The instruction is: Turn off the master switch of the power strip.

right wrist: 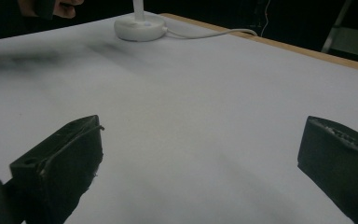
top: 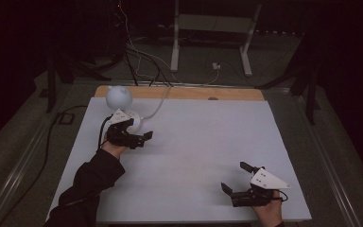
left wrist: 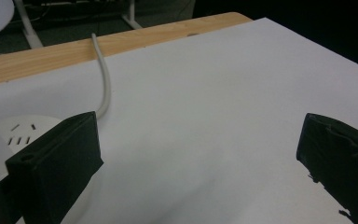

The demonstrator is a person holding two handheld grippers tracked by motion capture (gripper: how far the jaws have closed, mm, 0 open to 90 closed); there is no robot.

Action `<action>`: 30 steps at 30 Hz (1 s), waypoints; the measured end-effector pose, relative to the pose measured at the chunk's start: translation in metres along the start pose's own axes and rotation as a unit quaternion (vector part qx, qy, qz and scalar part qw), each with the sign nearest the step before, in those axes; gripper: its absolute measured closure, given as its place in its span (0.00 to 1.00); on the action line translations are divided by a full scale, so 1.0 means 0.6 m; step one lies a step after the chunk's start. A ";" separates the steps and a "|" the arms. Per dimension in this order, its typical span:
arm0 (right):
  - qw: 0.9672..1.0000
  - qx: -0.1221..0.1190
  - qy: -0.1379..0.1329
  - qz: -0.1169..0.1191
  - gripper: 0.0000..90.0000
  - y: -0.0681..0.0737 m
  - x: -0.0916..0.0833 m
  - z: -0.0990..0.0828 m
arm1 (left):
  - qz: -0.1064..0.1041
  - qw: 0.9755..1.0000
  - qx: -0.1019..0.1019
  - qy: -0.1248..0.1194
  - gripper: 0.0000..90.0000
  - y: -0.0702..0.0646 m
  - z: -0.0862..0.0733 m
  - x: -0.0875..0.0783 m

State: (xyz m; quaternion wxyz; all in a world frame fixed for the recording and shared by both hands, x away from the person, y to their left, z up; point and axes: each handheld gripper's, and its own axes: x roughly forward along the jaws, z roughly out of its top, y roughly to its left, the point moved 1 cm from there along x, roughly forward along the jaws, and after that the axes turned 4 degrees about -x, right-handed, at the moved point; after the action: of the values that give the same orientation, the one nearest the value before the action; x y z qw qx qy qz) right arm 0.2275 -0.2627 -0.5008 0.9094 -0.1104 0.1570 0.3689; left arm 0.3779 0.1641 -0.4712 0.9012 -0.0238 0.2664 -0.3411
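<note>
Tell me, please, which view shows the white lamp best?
The high view: the lamp shows whole there, round head above its base, cable running to the far edge, the left gripper right beside it. The left gripper view catches a slice of the base and the cable. The right gripper view shows the base and stem, without the head.

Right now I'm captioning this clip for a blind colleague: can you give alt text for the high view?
A person's two hand-held grippers rest open on a white table sheet: the left gripper beside a small white lamp with a round head near the far left corner, the right gripper near the front right edge. The lamp's pale cord runs off the far edge toward a dark floor.
</note>
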 end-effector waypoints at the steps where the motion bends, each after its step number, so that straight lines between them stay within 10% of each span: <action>1: 1.000 0.000 0.000 0.000 0.00 0.000 0.000 0.000 | 0.009 1.000 0.000 -0.002 0.00 0.001 0.000 0.003; 10: 1.000 0.003 0.000 0.001 0.00 0.000 0.000 0.000 | 0.022 0.999 -0.026 0.014 0.00 0.018 -0.006 0.028; 18: 1.000 0.002 0.000 0.003 0.00 0.000 0.000 -0.001 | 0.075 0.997 -0.015 0.016 0.01 0.028 -0.009 0.041; 30: 1.000 0.003 0.002 0.004 0.00 0.000 0.000 -0.002 | 0.151 0.988 -0.005 0.016 0.35 0.043 -0.010 0.051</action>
State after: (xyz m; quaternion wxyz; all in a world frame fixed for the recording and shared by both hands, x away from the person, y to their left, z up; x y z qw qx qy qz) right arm 0.2276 -0.2630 -0.5019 0.9079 -0.1074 0.1601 0.3723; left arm 0.4097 0.1654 -0.4964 0.9380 0.0177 0.2827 -0.1997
